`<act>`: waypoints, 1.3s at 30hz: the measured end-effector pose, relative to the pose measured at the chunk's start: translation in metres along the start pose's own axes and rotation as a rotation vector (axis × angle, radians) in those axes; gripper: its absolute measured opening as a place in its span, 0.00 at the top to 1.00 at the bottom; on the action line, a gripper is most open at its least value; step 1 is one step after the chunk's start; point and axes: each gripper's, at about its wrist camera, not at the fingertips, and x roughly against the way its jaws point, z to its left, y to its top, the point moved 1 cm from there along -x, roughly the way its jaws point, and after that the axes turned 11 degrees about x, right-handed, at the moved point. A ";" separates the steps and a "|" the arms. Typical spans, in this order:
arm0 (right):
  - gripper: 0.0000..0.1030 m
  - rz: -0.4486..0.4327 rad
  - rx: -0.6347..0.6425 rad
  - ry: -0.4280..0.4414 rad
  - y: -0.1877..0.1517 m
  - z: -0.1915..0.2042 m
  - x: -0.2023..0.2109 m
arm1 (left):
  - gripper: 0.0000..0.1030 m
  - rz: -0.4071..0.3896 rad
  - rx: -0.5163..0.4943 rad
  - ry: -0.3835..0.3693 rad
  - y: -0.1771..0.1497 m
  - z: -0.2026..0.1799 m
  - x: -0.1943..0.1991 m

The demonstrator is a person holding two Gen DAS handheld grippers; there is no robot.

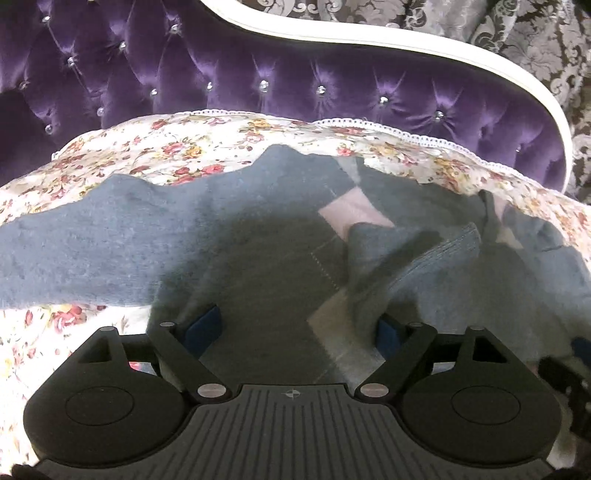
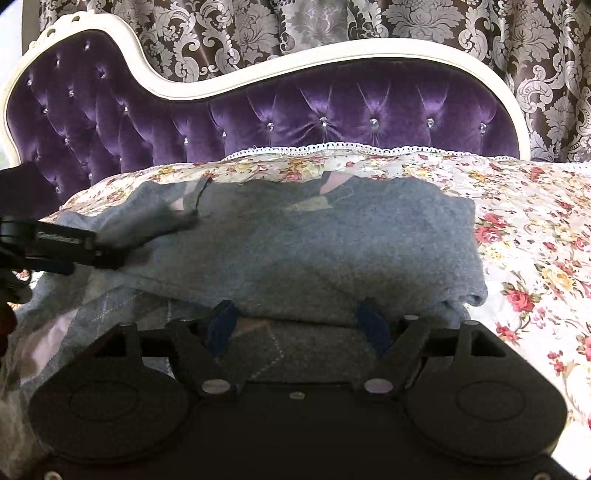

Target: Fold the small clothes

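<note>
Nearest your left camera, the left gripper (image 1: 295, 328) stood with its 2 blue-padded fingers (image 1: 202, 328) spread wide, low over the grey sweater (image 1: 258, 236), with knit between and under them but nothing pinched. The sweater lay spread across the floral bedspread (image 1: 207, 144), 1 sleeve reaching out to the left edge of that view and a ribbed cuff (image 1: 454, 243) folded in over the body near the right finger. Pale argyle diamonds showed on its front. In your right camera, the right gripper (image 2: 297, 328) was likewise wide open, its fingers (image 2: 221, 326) straddling the near edge of a folded-over layer of sweater, pads not pressing on it. Your left gripper showed at the left edge of that view, over the sweater's far side. Behind the bedspread rose the tufted purple headboard (image 2: 332, 110) with its white frame, and patterned curtains (image 2: 332, 26) hung beyond.
</note>
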 end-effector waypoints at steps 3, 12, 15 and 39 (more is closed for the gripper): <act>0.24 -0.001 -0.002 0.002 0.000 0.000 0.000 | 0.19 -0.004 0.015 -0.008 0.000 0.003 0.002; 0.23 0.002 0.008 0.001 0.001 0.001 0.000 | 0.19 -0.079 0.046 -0.056 0.012 0.011 0.003; 0.22 0.002 0.010 0.000 0.001 0.002 0.000 | 0.19 -0.077 0.028 -0.091 0.017 0.010 -0.002; 0.19 -0.069 -0.065 0.024 0.015 -0.016 0.032 | 0.94 -0.125 0.053 -0.067 0.029 0.035 0.012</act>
